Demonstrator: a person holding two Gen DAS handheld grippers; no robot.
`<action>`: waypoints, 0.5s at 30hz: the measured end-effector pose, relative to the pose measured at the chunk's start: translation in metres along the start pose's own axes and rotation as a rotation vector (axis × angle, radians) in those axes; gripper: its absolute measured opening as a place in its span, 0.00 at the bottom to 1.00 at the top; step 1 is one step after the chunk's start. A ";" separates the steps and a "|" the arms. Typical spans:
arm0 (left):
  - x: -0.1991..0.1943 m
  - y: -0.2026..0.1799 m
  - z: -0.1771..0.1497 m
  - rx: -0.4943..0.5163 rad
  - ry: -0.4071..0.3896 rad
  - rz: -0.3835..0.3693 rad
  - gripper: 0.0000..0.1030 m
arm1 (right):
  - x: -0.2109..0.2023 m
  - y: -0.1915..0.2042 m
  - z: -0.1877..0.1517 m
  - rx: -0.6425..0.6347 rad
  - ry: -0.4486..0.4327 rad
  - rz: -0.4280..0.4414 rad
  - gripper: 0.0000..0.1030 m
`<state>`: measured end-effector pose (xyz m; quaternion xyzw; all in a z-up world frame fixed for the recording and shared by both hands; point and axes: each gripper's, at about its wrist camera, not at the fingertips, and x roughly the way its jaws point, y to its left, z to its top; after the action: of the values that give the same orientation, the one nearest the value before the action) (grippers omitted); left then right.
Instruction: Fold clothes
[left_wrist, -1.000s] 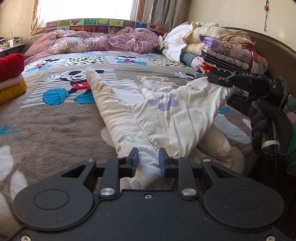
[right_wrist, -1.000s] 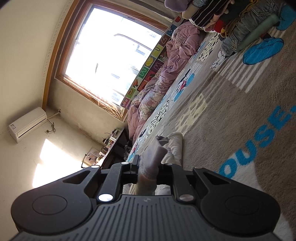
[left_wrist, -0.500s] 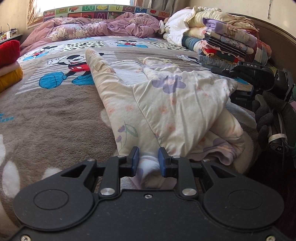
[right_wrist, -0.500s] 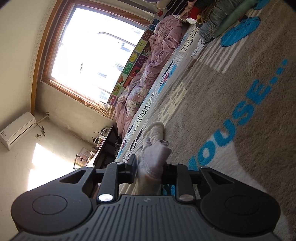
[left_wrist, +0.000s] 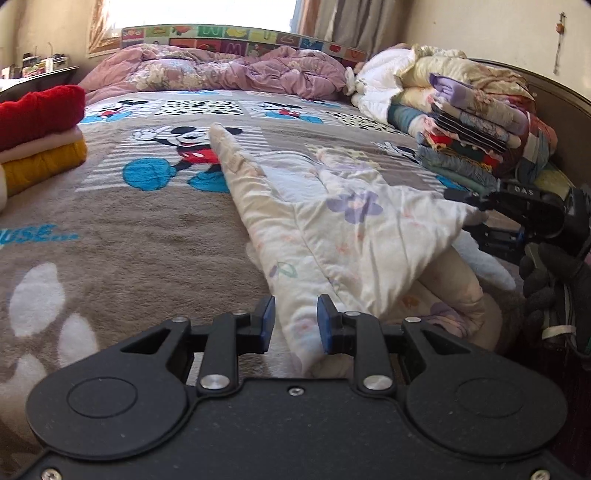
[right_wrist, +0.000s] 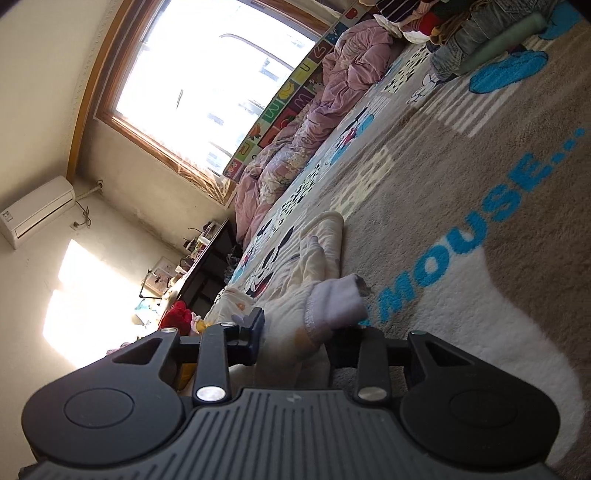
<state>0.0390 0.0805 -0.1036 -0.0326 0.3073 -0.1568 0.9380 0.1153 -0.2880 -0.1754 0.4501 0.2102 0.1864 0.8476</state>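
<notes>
Garment (left_wrist: 354, 236) front and centre: a cream floral piece with lilac flowers, spread across the Mickey blanket (left_wrist: 122, 236) on the bed, one long narrow part running away toward the printed mouse, the wider body partly doubled over on the right.

Left gripper (left_wrist: 293, 325) sits low at the near end of the cloth. Its blue-padded fingers (left_wrist: 266, 317) stand apart, with a ridge of fabric running up between them; the pads flank that ridge, and no pinch shows.

Over on the right edge of the left view, the right gripper (left_wrist: 476, 205) comes in from the side, a black-gloved hand (left_wrist: 550, 280) on its handle. Its tips meet the far right corner of the garment, which is drawn out to a point there.

Right wrist view, tilted hard over: a lilac cuff (right_wrist: 336, 304) bunches between the fingers (right_wrist: 255, 325), cream cloth trailing away behind it along the blanket. Those fingers stand well apart either side of the cuff, and the right-hand one is mostly hidden by the cloth, so I cannot tell whether anything is truly clamped.

Around the bed: a red-and-yellow folded stack (left_wrist: 40, 129) at the left, a taller pile (left_wrist: 476, 125) of folded clothes at the right by the headboard, a rumpled pink quilt (left_wrist: 229, 74) under the window (right_wrist: 207, 74).
</notes>
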 end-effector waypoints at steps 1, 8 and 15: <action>-0.003 0.005 0.001 -0.024 -0.012 0.022 0.22 | -0.001 -0.001 0.000 0.011 -0.004 -0.003 0.35; -0.005 0.002 0.008 -0.056 -0.057 0.019 0.22 | -0.002 0.009 0.000 0.006 0.014 0.029 0.49; 0.016 -0.024 0.008 0.032 -0.035 -0.012 0.22 | 0.007 -0.001 -0.007 0.009 0.049 0.001 0.38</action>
<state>0.0491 0.0528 -0.1025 -0.0224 0.2882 -0.1667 0.9427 0.1178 -0.2796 -0.1814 0.4494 0.2316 0.1966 0.8401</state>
